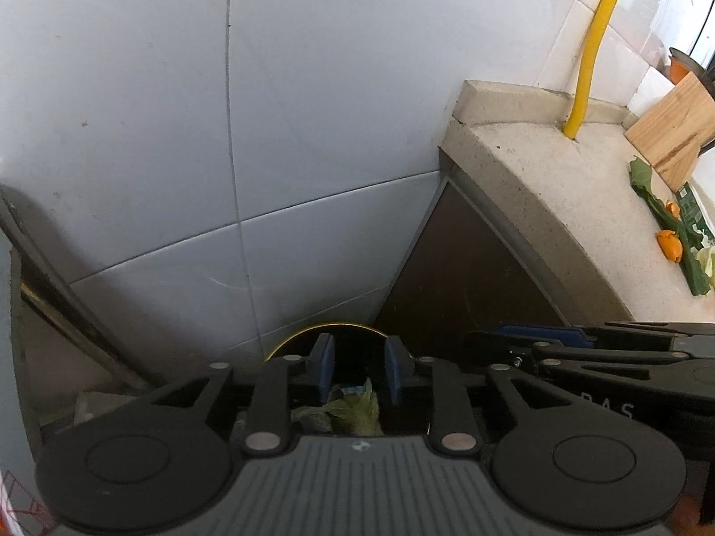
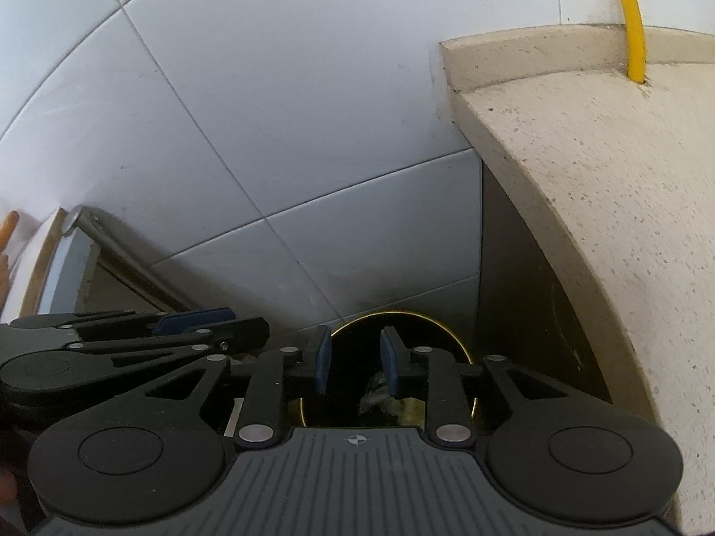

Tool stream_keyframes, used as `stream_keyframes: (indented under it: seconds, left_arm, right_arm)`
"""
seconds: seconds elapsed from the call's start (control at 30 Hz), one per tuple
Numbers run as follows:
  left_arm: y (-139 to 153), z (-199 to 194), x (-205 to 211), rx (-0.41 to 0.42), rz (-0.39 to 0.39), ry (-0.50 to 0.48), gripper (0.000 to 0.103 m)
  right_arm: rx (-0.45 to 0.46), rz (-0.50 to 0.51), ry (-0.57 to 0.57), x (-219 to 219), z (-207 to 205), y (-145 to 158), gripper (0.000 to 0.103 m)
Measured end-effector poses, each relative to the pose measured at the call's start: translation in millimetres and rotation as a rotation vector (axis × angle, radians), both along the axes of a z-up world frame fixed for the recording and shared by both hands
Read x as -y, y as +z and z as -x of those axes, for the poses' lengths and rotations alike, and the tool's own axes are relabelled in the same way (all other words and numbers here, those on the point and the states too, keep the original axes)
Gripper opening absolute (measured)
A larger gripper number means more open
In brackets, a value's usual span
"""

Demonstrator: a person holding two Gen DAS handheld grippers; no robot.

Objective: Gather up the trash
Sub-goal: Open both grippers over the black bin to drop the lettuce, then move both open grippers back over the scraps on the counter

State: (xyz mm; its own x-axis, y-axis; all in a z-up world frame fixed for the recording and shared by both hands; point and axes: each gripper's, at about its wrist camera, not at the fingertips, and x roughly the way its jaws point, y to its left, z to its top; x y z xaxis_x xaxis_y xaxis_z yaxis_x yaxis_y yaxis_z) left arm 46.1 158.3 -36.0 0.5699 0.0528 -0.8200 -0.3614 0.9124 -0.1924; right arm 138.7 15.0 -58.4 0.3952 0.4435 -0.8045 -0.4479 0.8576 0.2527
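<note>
Both tools hang side by side over a dark round bin (image 1: 330, 335) with a thin yellow rim, which stands on the floor in the corner between the tiled wall (image 1: 134, 111) and the end of the table (image 1: 536, 169).

In the left view, crumpled green leaf scraps (image 1: 353, 406) lie in the bin, below the gap of the left tool (image 1: 356, 373). Its blue pads stand apart, nothing touching them. In the right view, pale, shredded trash (image 2: 380, 395) shows down in the bin, too dim to name. The right tool (image 2: 356, 364) is likewise spread, and its pads grip nothing.

More trash lies on the table's far side — a long green leaf (image 1: 657, 210), two bits of orange peel (image 1: 669, 245) and a green wrapper (image 1: 692, 210). A wooden board (image 1: 670, 134) leans behind them. A yellow hose (image 1: 594, 44) runs down the wall into the tabletop.

The table's dark side panel (image 1: 456, 277) crowds the bin on one side. On the other, a grey slanting bar (image 1: 53, 263) stands against the wall. Each tool shows at the edge of the other's view, close alongside.
</note>
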Motion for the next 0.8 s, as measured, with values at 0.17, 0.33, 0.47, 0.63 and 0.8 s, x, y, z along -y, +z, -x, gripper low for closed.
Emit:
stream_keyframes:
  seconds: [0.17,0.33,0.47,0.63,0.8]
  left_arm:
    - [-1,-1,2,-0.005,-0.005,-0.010,0.021]
    - [0,-2,4,0.002,0.004,-0.021,0.023]
    - [-2,-4,8,-0.012,0.013,-0.049,0.026]
    - [-3,-6,14,-0.013,0.025,-0.081,0.027]
    - [-3,-6,20,-0.014,0.031,-0.110,0.029]
  right_arm:
    - [0.013,0.001,-0.009,3,4,5,0.039]
    - [0.013,0.014,-0.029,9,11,7,0.046]
    - [0.021,0.012,-0.064,17,17,8,0.049]
    - [0.032,0.002,-0.144,34,23,11,0.057]
    - [0.038,0.004,-0.195,48,36,13,0.060]
